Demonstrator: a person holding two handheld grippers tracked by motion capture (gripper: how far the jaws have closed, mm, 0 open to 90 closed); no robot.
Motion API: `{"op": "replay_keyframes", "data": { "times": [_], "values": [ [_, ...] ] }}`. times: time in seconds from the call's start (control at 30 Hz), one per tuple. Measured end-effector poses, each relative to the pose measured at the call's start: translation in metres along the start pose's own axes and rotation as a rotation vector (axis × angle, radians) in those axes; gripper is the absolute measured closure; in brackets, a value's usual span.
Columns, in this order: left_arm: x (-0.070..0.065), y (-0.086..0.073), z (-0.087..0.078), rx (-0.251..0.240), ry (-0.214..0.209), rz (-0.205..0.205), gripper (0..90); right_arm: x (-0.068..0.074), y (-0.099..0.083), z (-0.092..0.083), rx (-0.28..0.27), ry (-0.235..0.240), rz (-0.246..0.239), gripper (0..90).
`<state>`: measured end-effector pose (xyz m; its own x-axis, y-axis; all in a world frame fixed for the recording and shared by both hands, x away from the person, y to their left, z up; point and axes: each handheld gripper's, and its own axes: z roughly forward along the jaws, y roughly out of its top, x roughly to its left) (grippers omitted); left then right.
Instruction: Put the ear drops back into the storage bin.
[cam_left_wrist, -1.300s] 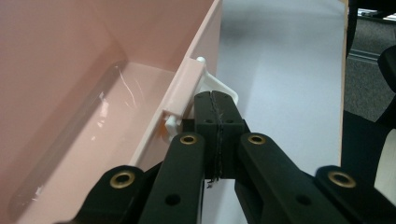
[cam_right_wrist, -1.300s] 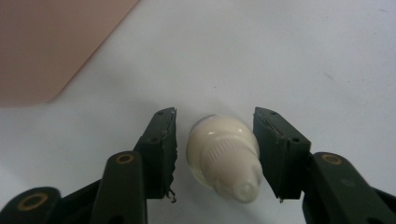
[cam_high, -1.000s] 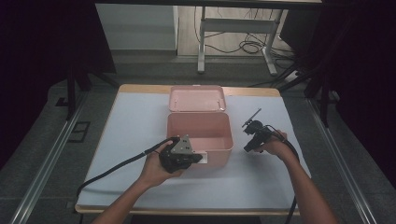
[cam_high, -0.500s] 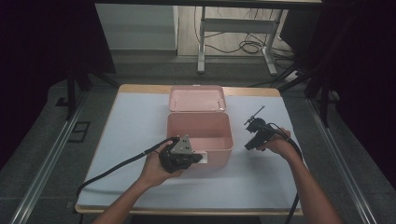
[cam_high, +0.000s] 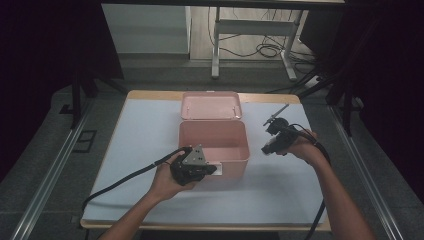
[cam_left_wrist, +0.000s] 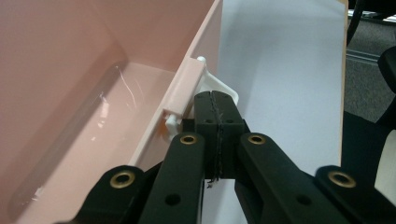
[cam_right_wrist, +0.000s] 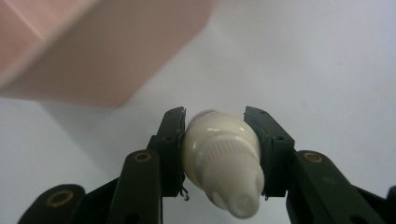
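**A small cream bottle held beside the open pink box**

We have the little cream-white bottle pinched across its body between the two jaws of the right gripper, its ribbed cap and nozzle pointing back toward the camera. It hangs over the white table cover, just right of the pink box and clear of its wall. We judge it light and fairly stiff plastic, with a smooth, rounded body that could roll or slide between flat pads. The widest part of the body, where the pads sit now, looks the safest place to hold; the tapering cap end would let it squirt out. A hard squeeze may dent it or press out its contents, so a moderate grip seems right.

The left gripper has its jaws pressed tight together on the white latch tab at the near wall of the box, steadying it. The lid stands open at the far side.

From above, the bottle is too small and dark to pick out at the right gripper. Its far end and any label are hidden behind its own bulk. We cannot tell how full it is, and the box's blurred corner tells us little of the gap between them.
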<state>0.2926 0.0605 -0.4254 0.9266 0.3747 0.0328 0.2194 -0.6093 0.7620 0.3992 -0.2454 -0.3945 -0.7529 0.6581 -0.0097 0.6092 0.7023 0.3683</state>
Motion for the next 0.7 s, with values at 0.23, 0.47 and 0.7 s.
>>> {"op": "replay_keyframes", "data": {
  "times": [0.23, 0.47, 0.7],
  "values": [
    [0.000, 0.000, -0.001, 0.006, 0.003, 0.002, 90.0, 0.007, 0.012, -0.020, -0.045, 0.013, -0.020, 60.0],
    [0.001, 0.000, -0.002, 0.017, 0.001, 0.011, 90.0, 0.015, 0.027, -0.035, -0.074, 0.005, -0.043, 60.0],
    [0.001, 0.000, -0.001, 0.015, 0.000, 0.011, 90.0, 0.026, 0.044, -0.044, -0.094, 0.008, -0.073, 60.0]
  ]
}}
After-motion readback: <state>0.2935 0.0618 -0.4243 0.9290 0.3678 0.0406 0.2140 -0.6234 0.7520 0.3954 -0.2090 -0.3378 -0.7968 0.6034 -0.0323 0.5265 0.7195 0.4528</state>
